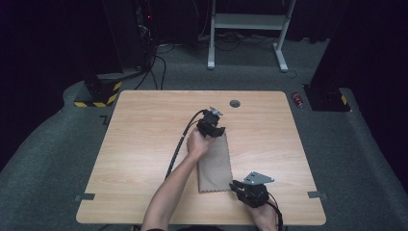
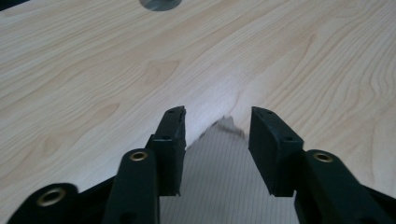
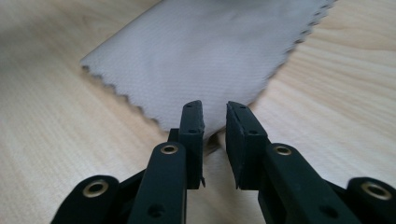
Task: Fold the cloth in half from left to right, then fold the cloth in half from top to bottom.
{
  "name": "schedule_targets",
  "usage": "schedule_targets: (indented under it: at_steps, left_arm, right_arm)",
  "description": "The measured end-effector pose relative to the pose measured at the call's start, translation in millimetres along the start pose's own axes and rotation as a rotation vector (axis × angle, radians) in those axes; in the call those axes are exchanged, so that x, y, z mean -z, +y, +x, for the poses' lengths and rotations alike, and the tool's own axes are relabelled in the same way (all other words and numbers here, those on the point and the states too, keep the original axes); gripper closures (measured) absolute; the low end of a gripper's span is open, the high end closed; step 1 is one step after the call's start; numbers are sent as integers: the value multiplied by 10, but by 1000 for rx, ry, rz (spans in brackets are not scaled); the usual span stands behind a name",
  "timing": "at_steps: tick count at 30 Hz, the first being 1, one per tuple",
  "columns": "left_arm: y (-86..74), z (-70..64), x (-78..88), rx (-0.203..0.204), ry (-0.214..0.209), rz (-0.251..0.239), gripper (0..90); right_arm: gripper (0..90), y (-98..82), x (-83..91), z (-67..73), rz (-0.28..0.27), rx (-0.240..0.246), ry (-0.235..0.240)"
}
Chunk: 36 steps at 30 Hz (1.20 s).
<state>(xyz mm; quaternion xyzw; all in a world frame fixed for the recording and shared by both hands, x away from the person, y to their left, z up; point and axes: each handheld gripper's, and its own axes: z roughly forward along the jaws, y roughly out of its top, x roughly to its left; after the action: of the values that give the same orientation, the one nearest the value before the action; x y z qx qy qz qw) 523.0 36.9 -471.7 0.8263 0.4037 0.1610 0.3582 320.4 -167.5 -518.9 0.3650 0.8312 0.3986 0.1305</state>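
Nearest me, the right claw (image 1: 239,186) stands slightly parted, released, at the cloth's (image 1: 215,163) five-o'clock corner. The cloth, lying mid-tabletop (image 1: 144,144), looks light and limp; pinch corners. At twelve o'clock, the left claw (image 1: 215,132) hangs parted, released.

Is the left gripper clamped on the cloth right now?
No. In the left gripper view the left gripper stands open, its jaws apart on either side of the cloth corner without pressing it.

The high view looks down on the whole table (image 1: 144,144). Both gripper views skim low and close, sharing the cloth (image 1: 216,163).
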Motion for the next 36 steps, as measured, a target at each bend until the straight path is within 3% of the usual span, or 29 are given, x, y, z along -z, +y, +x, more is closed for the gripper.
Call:
schedule_targets:
  at_steps: [3, 4, 5, 9, 10, 11, 13, 19, 23, 36]
  left_arm:
    - [-164, 17, 190, 2, 11, -6, 519]
    - [-308, 19, 313, 6, 17, -10, 507]
    - [-308, 19, 313, 6, 17, -10, 503]
    - [-596, -49, 500, 11, 10, -4, 489]
    - [-733, -108, 563, 15, 2, -6, 488]
    - [-733, -108, 563, 15, 2, -6, 486]
    - [-872, -165, 606, -14, 17, 6, 485]
    - [-994, -165, 592, -20, 54, 27, 480]
    - [-1095, -90, 580, -16, 92, 48, 480]
    - [-1191, -65, 631, 4, 95, 19, 441]
  right_arm:
    - [742, 47, 9, -77, -11, -20, -5]
    - [729, 101, -14, -107, -15, -14, -10]
    - [727, 120, -25, -109, -13, -12, -9]
    - [708, 193, -118, -104, 10, 23, -16]
    - [705, 196, -146, -106, 19, 35, -18]
    - [705, 196, -146, -106, 19, 35, -18]
    - [703, 187, -205, -105, 45, 43, -18]
    - [696, 178, -217, -111, 55, 47, -19]
    - [676, 166, -204, -124, 55, 62, -24]
    - [656, 155, -194, -143, 51, 68, -25]
